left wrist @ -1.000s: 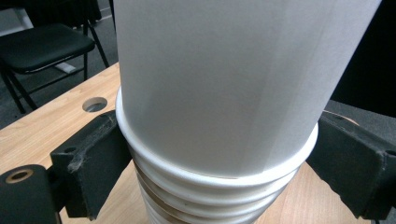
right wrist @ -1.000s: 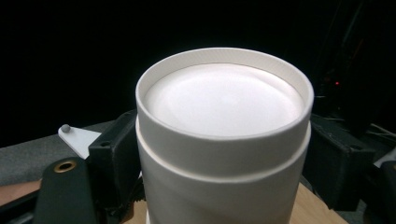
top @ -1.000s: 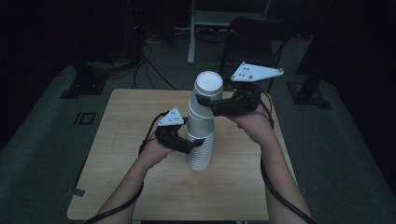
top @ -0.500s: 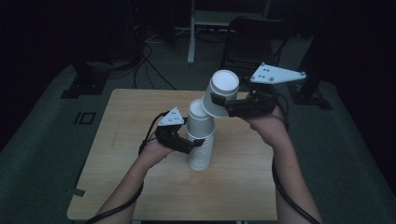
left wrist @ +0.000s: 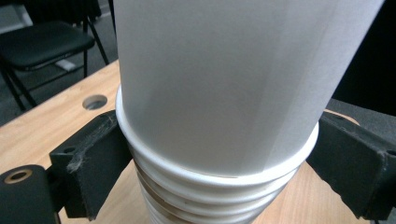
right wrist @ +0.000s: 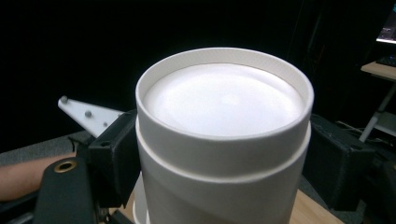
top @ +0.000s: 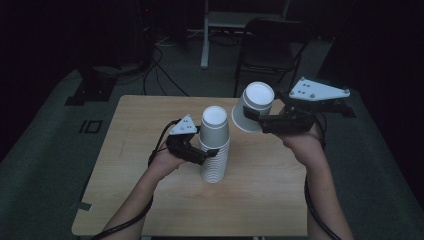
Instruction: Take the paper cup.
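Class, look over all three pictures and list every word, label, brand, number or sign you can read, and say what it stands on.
None can be read.
The single white paper cup in the right gripper: plain, no print.
The stack of white paper cups clamped by the left gripper: plain.
The light wooden table and grey three-cornered plate: no lettering.
The bright screen edge in the right gripper view: too small and cut off to read.

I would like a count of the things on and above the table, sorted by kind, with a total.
Stack of white paper cups: 1
Single white paper cup, held upside down: 1
Claws, left claw and right claw: 2
Total: 4
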A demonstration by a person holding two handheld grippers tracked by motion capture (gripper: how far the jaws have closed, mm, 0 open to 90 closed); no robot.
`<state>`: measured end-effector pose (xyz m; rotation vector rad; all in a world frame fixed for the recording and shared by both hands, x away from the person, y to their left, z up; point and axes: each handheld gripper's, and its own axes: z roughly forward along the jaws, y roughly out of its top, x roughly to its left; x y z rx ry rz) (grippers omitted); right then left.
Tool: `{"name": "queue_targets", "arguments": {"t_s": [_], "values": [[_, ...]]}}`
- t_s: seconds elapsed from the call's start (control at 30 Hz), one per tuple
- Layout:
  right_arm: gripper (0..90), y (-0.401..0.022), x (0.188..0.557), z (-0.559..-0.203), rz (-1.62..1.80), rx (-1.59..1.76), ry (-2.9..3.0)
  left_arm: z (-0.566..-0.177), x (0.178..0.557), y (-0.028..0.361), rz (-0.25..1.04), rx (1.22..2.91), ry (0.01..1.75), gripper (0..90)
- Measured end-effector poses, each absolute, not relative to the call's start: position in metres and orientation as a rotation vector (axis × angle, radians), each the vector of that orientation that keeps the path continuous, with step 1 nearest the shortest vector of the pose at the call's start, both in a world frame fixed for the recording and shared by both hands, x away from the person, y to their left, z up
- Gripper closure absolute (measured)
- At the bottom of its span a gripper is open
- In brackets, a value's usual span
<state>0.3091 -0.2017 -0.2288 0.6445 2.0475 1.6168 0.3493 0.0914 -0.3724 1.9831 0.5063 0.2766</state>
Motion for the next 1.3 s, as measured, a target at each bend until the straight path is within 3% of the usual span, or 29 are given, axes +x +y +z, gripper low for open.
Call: {"name": "queue_targets", "arguments": {"t_s": [0.53,1.3], "values": [[21.1,-0.221,0.304,-0.259,1.597,0.702,2.066,-0.370,0.346,0.103,0.269,1.936,0.538,3.8],[21.1,-0.233,0.291,-0.309,1.594,0.754,2.089,-0.386,0.305,0.117,0.237,1.963,0.524,4.1]]}}
